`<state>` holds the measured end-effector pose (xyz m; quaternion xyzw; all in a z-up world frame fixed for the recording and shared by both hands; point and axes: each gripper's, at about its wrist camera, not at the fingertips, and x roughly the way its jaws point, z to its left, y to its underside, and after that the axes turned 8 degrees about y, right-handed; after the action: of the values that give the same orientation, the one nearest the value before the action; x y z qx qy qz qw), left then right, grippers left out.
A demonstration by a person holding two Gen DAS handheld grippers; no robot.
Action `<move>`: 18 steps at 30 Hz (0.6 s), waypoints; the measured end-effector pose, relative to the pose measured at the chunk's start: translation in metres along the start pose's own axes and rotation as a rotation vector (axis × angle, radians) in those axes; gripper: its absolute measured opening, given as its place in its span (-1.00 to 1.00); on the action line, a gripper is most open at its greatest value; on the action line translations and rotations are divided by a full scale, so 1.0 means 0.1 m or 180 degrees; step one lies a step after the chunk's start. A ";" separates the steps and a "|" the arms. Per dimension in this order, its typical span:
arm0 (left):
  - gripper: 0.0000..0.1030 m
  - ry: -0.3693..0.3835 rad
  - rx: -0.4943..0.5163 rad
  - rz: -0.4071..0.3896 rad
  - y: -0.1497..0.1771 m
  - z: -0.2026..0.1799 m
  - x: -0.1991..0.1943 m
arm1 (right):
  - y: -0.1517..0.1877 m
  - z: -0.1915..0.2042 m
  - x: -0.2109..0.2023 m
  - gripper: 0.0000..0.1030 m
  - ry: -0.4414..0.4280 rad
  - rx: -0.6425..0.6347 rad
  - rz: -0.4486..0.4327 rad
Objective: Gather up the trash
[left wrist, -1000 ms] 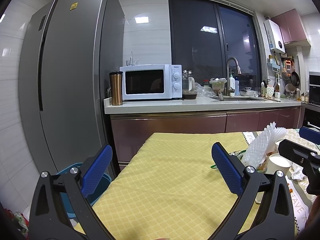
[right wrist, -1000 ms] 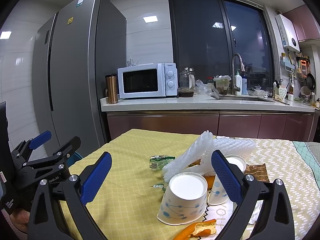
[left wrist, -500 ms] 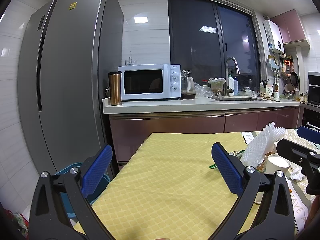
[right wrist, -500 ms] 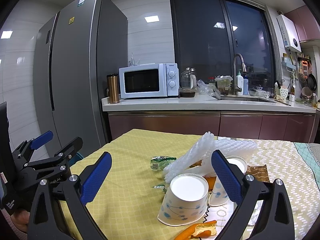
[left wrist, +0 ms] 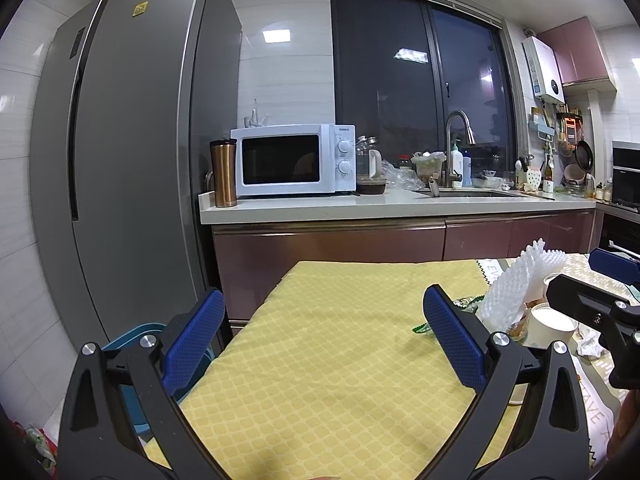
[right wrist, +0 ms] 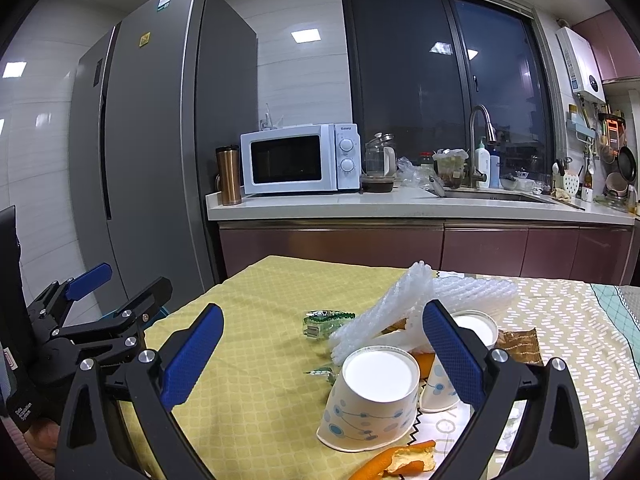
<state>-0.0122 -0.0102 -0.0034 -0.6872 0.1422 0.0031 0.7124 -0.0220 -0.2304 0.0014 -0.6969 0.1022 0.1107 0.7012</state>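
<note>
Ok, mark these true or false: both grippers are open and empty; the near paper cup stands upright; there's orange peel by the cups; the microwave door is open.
1. Both the left gripper and right gripper are open and empty. True.
2. The near paper cup stands upright. False: it sits upside down on its rim, tilted.
3. Orange peel lies by the cups. True.
4. The microwave door is open. False: it is shut.

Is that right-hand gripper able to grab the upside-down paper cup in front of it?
Probably yes. The right gripper is open, and the upside-down paper cup sits just ahead between its fingers, with nothing covering it; only orange peel lies beside it.
</note>
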 end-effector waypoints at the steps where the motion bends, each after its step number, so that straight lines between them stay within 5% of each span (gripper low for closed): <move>1: 0.91 0.0013 0.0001 0.0007 0.00 0.00 0.00 | 0.00 -0.01 0.01 0.87 -0.0010 0.0015 0.0010; 7: 0.91 0.0237 0.0047 0.0148 0.02 -0.10 0.11 | 0.02 -0.16 0.08 0.87 0.0063 0.0100 0.0110; 18: 0.90 0.1021 0.0303 0.0407 -0.06 -0.56 0.51 | 0.10 -0.68 0.22 0.82 0.0324 0.0394 0.0332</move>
<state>0.0265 -0.0749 -0.0093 -0.6340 0.2975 -0.0680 0.7106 -0.0032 -0.2978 -0.0155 -0.6507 0.1804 0.1050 0.7301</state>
